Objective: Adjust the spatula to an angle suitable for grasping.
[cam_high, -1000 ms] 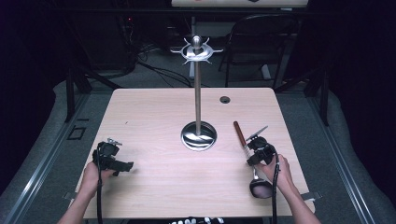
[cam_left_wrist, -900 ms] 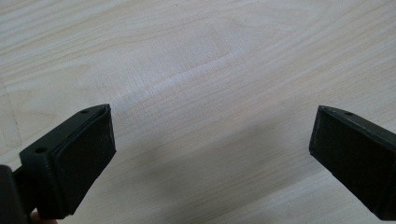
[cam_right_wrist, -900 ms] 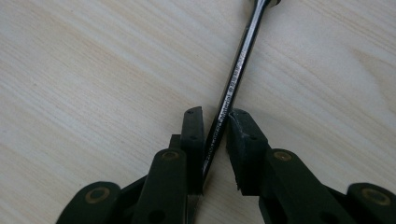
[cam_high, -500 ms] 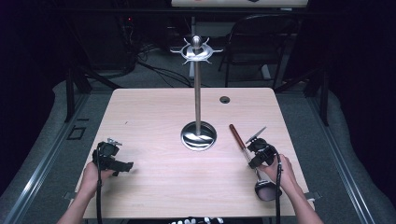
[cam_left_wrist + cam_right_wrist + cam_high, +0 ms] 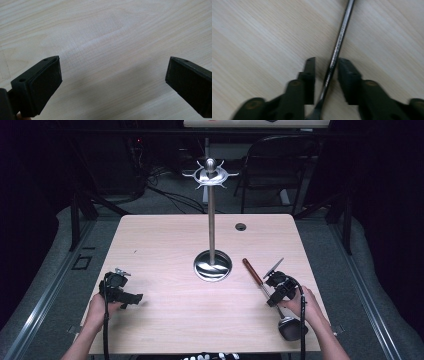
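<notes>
The left gripper, near the table's left front corner, rests with jaws wide apart on nothing. Mid-table stands a chrome utensil stand on its round base. Near the right edge lies a black-bowled ladle with a slim metal shaft and brown wooden handle, long axis running diagonally from the front edge toward the stand. The right gripper straddles that shaft; its jaws have just been opening, with a gap beside the shaft. The pale wood table stands in a dark room.

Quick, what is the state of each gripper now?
Left gripper: open, nothing between the jaws.
Right gripper: jaws just opening, ladle shaft between them, no longer pinched.
</notes>
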The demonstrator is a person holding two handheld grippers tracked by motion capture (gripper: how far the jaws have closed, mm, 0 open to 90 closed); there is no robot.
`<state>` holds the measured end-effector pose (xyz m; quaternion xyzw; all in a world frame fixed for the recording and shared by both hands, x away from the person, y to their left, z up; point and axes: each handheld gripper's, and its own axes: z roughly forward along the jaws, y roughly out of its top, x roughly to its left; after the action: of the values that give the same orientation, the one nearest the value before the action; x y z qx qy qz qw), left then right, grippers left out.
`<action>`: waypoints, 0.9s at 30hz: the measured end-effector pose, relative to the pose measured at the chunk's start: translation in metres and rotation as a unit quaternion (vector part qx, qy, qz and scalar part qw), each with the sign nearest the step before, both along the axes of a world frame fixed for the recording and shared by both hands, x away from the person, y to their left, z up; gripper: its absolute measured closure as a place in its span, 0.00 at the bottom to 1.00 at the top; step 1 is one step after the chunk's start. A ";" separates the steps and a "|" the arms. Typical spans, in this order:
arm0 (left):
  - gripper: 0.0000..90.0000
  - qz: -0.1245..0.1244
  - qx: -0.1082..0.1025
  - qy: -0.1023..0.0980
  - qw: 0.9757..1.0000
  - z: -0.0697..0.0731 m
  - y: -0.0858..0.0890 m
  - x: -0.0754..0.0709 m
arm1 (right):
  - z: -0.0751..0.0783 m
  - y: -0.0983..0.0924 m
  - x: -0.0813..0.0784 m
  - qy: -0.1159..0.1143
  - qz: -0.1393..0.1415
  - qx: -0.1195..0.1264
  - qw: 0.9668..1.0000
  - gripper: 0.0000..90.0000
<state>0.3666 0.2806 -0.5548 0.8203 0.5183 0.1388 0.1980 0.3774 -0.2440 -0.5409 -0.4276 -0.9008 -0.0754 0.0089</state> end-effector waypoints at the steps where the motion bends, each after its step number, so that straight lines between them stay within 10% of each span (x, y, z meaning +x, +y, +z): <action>1: 0.00 -0.001 0.000 0.001 1.000 0.000 0.000 0.000 | -0.002 0.001 -0.001 -0.009 -0.013 0.019 1.000 0.71; 13: 0.00 -0.001 -0.001 0.002 1.000 0.000 -0.001 0.000 | 0.007 0.013 0.003 -0.106 -0.038 0.030 0.993 0.73; 27: 0.01 -0.002 0.001 0.002 1.000 0.000 -0.003 0.000 | 0.010 0.026 0.026 -0.095 -0.053 0.019 0.994 0.76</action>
<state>0.3666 0.2779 -0.5548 0.8219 0.5168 0.1377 0.1962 0.4033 -0.2183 -0.5311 -0.4657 -0.8719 -0.1333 -0.0726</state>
